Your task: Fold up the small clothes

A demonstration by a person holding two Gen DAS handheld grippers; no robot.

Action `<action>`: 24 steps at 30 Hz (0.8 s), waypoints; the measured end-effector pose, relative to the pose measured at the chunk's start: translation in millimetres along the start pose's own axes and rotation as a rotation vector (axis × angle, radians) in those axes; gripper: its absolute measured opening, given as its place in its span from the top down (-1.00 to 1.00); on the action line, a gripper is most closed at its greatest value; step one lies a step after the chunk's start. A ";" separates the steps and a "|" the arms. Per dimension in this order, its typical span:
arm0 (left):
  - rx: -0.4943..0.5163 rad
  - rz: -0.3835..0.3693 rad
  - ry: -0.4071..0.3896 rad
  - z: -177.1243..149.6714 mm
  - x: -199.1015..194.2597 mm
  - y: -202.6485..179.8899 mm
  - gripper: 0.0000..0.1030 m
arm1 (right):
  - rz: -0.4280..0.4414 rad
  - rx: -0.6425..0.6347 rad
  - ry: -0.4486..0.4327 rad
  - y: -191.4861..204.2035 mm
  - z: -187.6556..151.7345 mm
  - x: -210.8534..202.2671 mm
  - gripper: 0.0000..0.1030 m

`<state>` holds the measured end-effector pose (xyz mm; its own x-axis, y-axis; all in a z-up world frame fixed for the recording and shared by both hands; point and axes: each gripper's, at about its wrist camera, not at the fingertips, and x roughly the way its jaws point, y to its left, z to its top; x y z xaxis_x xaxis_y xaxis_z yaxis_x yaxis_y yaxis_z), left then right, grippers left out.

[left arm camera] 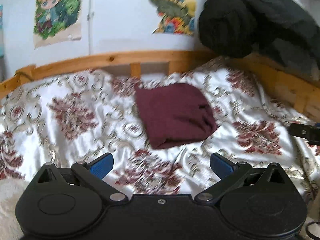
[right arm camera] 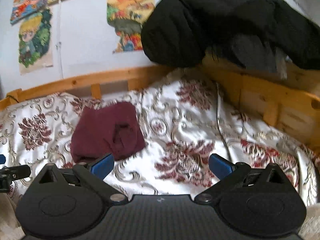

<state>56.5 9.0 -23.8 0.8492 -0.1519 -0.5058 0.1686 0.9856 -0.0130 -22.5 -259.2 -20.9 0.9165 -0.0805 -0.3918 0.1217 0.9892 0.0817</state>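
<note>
A maroon garment (left arm camera: 175, 116) lies folded into a compact rectangle on the floral bedspread (left arm camera: 70, 108). It also shows in the right wrist view (right arm camera: 106, 132), left of centre. My left gripper (left arm camera: 161, 165) is open and empty, pulled back a little nearer than the garment. My right gripper (right arm camera: 161, 166) is open and empty, to the right of the garment. Part of the right gripper shows at the right edge of the left wrist view (left arm camera: 306, 133). Part of the left gripper shows at the left edge of the right wrist view (right arm camera: 12, 173).
A wooden bed rail (left arm camera: 120, 60) runs along the far and right sides (right arm camera: 270, 104). Dark bulky clothing (left arm camera: 250, 20) hangs over the rail's far right corner (right arm camera: 200, 26). Posters (left arm camera: 58, 14) hang on the wall behind.
</note>
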 end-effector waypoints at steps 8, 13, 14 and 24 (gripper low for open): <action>-0.042 0.066 0.111 -1.4 18.3 8.1 -0.99 | 0.007 -0.046 0.083 7.8 -4.5 14.3 -0.99; -0.031 0.064 0.113 -0.9 18.6 5.7 -0.99 | 0.007 -0.039 0.091 6.7 -4.1 14.6 -0.99; -0.032 0.063 0.113 -0.8 18.7 6.1 -0.99 | 0.006 -0.035 0.093 6.3 -4.4 14.7 -0.99; -0.029 0.064 0.113 -1.1 18.0 5.9 -0.99 | 0.004 -0.034 0.107 6.7 -4.6 16.2 -0.99</action>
<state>72.2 12.1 -33.9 0.7954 -0.0808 -0.6007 0.0997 0.9950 -0.0018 -8.6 -253.3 -30.8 0.8708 -0.0646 -0.4874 0.1032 0.9933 0.0527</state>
